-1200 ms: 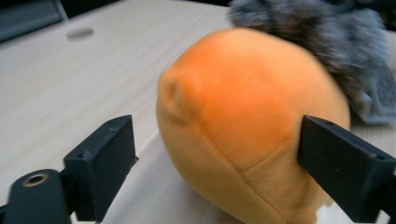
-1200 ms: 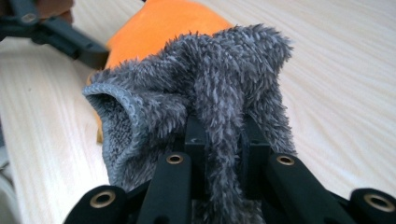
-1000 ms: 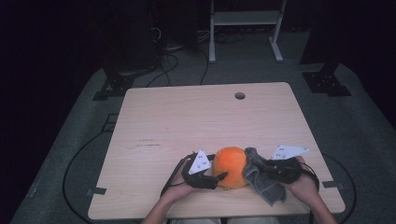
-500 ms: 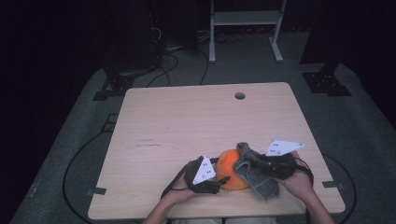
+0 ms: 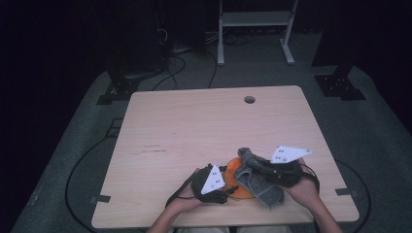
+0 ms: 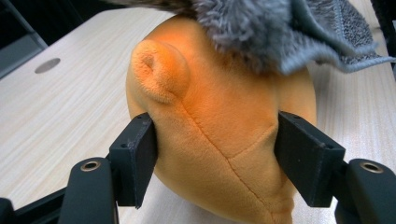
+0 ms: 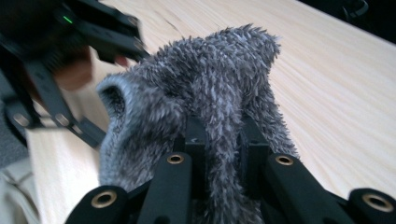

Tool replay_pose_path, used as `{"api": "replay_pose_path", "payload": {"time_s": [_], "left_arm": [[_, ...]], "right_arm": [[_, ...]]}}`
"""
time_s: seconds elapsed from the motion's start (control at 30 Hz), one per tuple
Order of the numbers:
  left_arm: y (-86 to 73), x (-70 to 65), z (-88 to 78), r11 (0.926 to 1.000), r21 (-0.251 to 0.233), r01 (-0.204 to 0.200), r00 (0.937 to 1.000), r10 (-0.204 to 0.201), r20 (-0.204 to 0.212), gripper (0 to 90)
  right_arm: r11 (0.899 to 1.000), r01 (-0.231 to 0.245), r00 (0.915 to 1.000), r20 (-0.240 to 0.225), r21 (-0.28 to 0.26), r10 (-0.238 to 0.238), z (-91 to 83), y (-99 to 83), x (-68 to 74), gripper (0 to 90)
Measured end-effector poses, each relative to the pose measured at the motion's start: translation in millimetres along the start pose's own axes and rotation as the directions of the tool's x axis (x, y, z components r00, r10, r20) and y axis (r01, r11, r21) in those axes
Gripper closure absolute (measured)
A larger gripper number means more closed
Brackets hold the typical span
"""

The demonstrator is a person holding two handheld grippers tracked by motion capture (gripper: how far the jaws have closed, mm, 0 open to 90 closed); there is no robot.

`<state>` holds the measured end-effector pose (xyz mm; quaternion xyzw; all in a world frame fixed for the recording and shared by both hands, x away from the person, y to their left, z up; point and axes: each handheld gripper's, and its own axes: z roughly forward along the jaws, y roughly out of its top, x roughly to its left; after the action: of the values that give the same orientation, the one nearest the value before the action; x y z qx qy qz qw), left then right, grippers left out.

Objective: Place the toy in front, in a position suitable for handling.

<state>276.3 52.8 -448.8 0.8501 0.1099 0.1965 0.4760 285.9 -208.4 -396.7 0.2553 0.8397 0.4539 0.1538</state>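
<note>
An orange plush (image 5: 236, 175) sits near the front edge of the table (image 5: 194, 126), between the two grippers, with a rounded nub standing out on its side (image 6: 159, 70). The left gripper (image 6: 217, 158) has just been closing on it, and its jaws now press against the plush's two flanks, denting the soft fabric. A grey cloth (image 5: 260, 182) lies draped over the plush's top and right side, its fuzzy face up and a knit hem hanging down toward the table. The right gripper (image 7: 219, 149) is clamped tight on a bunched fold of this cloth (image 7: 205, 88), holding it raised above the plush. The person's hands hold both grippers from the table's near edge.
</note>
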Motion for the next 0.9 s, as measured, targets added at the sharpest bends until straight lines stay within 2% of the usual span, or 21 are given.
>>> {"api": "replay_pose_path", "payload": {"time_s": [0.1, 0.2, 0.33, 0.4, 0.43, 0.47, 0.5, 0.53, 0.57, 0.6, 0.7, 0.73, 0.77, 0.8, 0.83, 0.87, 0.9], "left_arm": [[-1.0, 1.1, -0.3, 0.9999, 0.001, 0.015, 0.9998, -0.015, 0.009, 32.3], [-0.5, 1.1, -0.8, 0.9997, 0.007, 0.022, 0.9997, -0.022, 0.014, 32.3], [-1.7, 3.4, -1.5, 0.9993, 0.013, 0.034, 0.9993, -0.035, 0.017, 32.0], [-3.5, 6.0, -1.6, 0.9987, 0.017, 0.047, 0.9987, -0.047, 0.019, 32.0], [-5.9, 8.8, -2.1, 0.9979, 0.025, 0.060, 0.9979, -0.060, 0.023, 31.8], [-5.9, 8.8, -2.1, 0.9979, 0.025, 0.060, 0.9979, -0.060, 0.023, 31.2], [-7.4, 10.6, -2.6, 0.9971, 0.028, 0.070, 0.9971, -0.071, 0.027, 30.8], [-9.1, 12.6, -3.1, 0.9960, 0.030, 0.084, 0.9958, -0.085, 0.033, 30.8], [-11.4, 15.2, -3.5, 0.9946, 0.029, 0.100, 0.9941, -0.101, 0.038, 30.4], [-12.4, 16.2, -3.2, 0.9939, 0.025, 0.107, 0.9931, -0.108, 0.045, 30.3], [-11.9, 16.5, -2.8, 0.9937, 0.027, 0.109, 0.9928, -0.110, 0.048, 30.3], [-11.7, 16.6, -3.0, 0.9939, 0.034, 0.105, 0.9932, -0.106, 0.047, 30.3], [-12.9, 17.1, -3.4, 0.9932, 0.041, 0.109, 0.9929, -0.111, 0.044, 30.3], [-12.9, 17.1, -3.4, 0.9932, 0.041, 0.109, 0.9929, -0.111, 0.044, 30.2], [-13.8, 18.5, -4.1, 0.9925, 0.044, 0.114, 0.9920, -0.116, 0.050, 30.2], [-13.8, 18.5, -4.1, 0.9925, 0.044, 0.114, 0.9920, -0.116, 0.050, 30.2], [-14.0, 18.9, -4.5, 0.9921, 0.047, 0.116, 0.9917, -0.118, 0.051, 30.1]], "right_arm": [[0.998, -0.054, 0.9983, 0.026, 0.021, 0.053, -6.8, -18.3, -11.7, 77.0], [0.997, -0.072, 0.9970, 0.031, 0.027, 0.071, -8.4, -25.0, -14.3, 76.9], [0.997, -0.070, 0.9971, 0.033, 0.025, 0.069, -9.4, -28.5, -14.6, 76.7], [0.996, -0.085, 0.9958, 0.034, 0.032, 0.084, -10.1, -32.2, -17.9, 76.6], [0.993, -0.109, 0.9933, 0.043, 0.041, 0.107, -11.9, -37.6, -22.6, 76.5], [0.993, -0.109, 0.9933, 0.043, 0.041, 0.107, -11.9, -37.6, -22.6, 76.5], [0.992, -0.124, 0.9921, 0.025, 0.018, 0.123, -17.3, -36.9, -22.3, 76.6], [0.992, -0.124, 0.9921, 0.025, 0.018, 0.123, -17.3, -36.9, -22.3, 76.6], [0.992, -0.129, 0.9917, 0.004, -0.009, 0.129, -20.4, -33.3, -19.1, 76.5], [0.994, -0.108, 0.9941, -0.019, -0.033, 0.107, -22.3, -25.6, -11.8, 76.5], [0.999, -0.033, 0.9993, -0.015, -0.009, 0.033, -11.4, -13.9, 5.3, 76.3], [0.999, -0.033, 0.9993, -0.015, -0.009, 0.033, -11.4, -13.9, 5.3, 76.3], [1.000, -0.018, 0.9998, -0.003, 0.010, 0.018, -4.0, -14.4, 6.6, 76.2], [1.000, -0.018, 0.9998, -0.003, 0.010, 0.018, -4.0, -14.4, 6.6, 76.2], [0.998, -0.055, 0.9983, -0.021, 0.003, 0.055, -4.1, -18.1, -0.4, 76.2], [0.998, -0.055, 0.9983, -0.021, 0.003, 0.055, -4.1, -18.1, -0.4, 76.2], [0.997, -0.079, 0.9969, 0.005, 0.016, 0.079, -6.3, -27.3, -10.5, 75.7]]}}
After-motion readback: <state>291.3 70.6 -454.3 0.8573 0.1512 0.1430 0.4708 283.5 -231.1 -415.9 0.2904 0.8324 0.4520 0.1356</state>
